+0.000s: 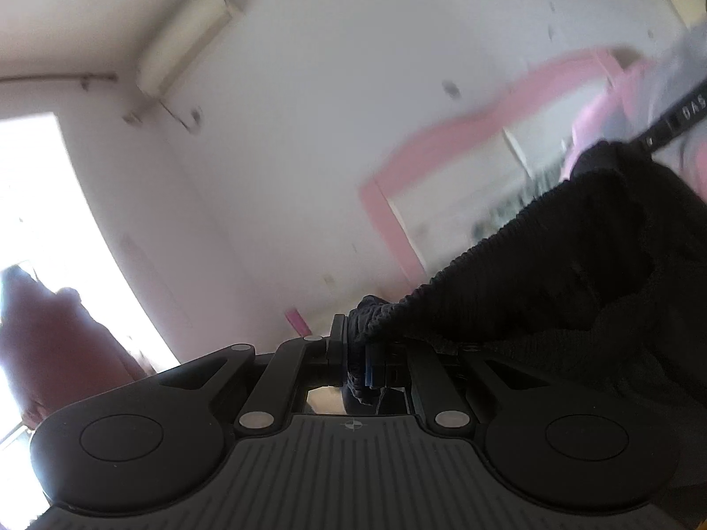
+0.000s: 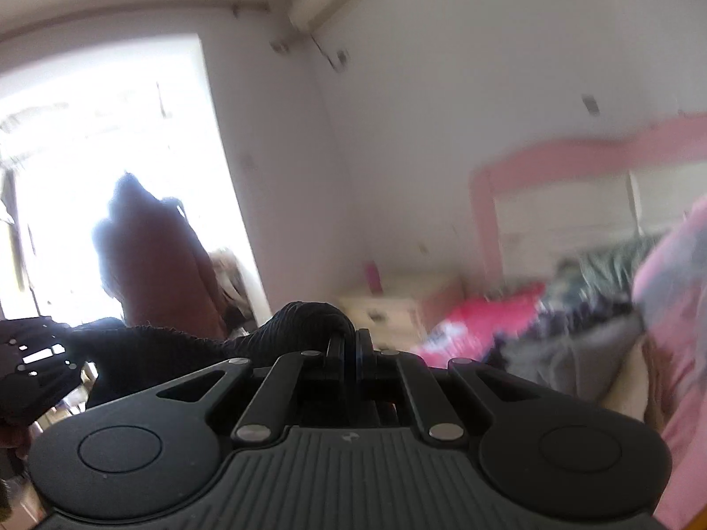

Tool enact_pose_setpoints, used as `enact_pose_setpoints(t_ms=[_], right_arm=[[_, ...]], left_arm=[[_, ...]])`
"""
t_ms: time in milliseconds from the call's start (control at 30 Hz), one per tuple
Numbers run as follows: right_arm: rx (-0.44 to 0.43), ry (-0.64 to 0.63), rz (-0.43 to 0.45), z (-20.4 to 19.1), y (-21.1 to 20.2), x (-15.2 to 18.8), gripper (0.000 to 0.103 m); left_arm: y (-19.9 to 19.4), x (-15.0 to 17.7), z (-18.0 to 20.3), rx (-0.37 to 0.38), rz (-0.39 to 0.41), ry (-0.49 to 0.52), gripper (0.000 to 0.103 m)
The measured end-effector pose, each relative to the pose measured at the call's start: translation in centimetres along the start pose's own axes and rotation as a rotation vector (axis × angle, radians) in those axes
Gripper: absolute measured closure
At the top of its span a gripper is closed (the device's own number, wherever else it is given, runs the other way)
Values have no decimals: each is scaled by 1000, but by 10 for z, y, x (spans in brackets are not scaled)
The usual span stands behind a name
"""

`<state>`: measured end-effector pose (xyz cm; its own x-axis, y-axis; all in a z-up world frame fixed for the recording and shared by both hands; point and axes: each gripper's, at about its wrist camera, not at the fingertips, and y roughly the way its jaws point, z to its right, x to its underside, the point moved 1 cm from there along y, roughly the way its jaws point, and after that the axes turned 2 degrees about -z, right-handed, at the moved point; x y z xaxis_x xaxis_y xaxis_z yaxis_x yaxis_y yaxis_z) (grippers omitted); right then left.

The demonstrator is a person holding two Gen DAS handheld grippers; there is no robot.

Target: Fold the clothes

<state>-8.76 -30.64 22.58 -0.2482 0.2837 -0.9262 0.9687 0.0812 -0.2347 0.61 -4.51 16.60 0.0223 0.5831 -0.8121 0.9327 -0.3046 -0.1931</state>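
- Left tongs (image 1: 359,353): pressed together, pinching a bunched edge of the black ribbed garment (image 1: 587,265); cloth runs up and to the right from the grip, out of frame.
- Right tongs (image 2: 350,349): pressed together, pinching the same black ribbed garment (image 2: 305,322); cloth humps over the tips and stretches left toward the other gripper's body (image 2: 35,362) at the frame edge.
- Key relation: garment hangs in the air between the two tongs, long axis side to side from one grip to the other, neither hand clearly nearer to the rest of it. Lower part of the cloth hidden below both cameras.
- Both cameras tilted up at the walls and blurred; no folding surface in view under the garment, so fold stage cannot be told.
- Judgement: any lay-down or fold turns on keeping that held edge taut and level.
- Farther: bed (image 2: 574,353) with heaped colourful clothes on the right, pink headboard (image 2: 574,154), bedside cabinet (image 2: 397,304).
- Far: white wall, air conditioner (image 1: 185,44) up high, bright doorway (image 2: 110,154) with dark reddish clothing hanging.
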Motion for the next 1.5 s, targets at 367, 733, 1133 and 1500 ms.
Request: enact_pose_setpoints(t_ms=[367,733,1133,1500], right_arm=[[189,-60,-275,84,194,118,99],[366,10,-609,158,314,240,71],[-53,-414,-536,78,276,243,57],[-102,-820,-783,48,331,290,66]], left_arm=[[225,101,74,124,-354,-3,93],[298,209,100,285,-663,-416,40],[270,234,75,335,-690,-450,30],[241,255,89,366,-747,-378,30]])
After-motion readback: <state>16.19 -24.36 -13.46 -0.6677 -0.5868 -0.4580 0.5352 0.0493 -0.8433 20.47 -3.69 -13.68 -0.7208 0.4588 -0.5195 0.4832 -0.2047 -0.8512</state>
